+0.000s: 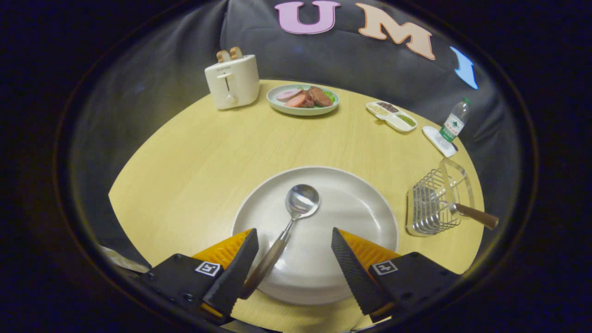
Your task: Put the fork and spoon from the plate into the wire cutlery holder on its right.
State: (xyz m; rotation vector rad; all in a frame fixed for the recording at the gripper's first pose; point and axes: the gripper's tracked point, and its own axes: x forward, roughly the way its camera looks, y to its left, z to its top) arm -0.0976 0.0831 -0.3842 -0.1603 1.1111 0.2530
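A round wooden desk (pixel 194 152) seen from a camera riding on hand-held tongs (pixel 294 259), looking forward along their two fingers. The tongs are spread wide and pinch nothing; they hang low over the near rim of a large pale plate (pixel 351 217).

A spoon (pixel 289 222) lies on the plate. Its shiny bowl sits near the plate's middle, beyond the fingers, and its brown handle runs back toward the camera, slanting slightly to the left. The handle's end comes in just beside the inner face of the left finger (pixel 233 273), close enough that I cannot tell whether they touch; the right finger (pixel 354 273) is well apart from it. So the spoon's long axis runs nearly along the tongs' line of sight, not across it, and it lies off-centre in the gap — toward the left finger.

To the right of the plate, near it, is the wire cutlery holder (pixel 428 208). A brown-handled utensil (pixel 465 210) — likely the fork — already rests in it, handle sticking out to the right.

My reading: the fork is done and the spoon remains. The tongs would need to shift a little left, or turn, to centre the handle before closing.

At the far side of the desk: a white toaster (pixel 232 82), a dish of sliced meat (pixel 303 99), a divided tray of condiments (pixel 391 115) and a water bottle (pixel 454 121).
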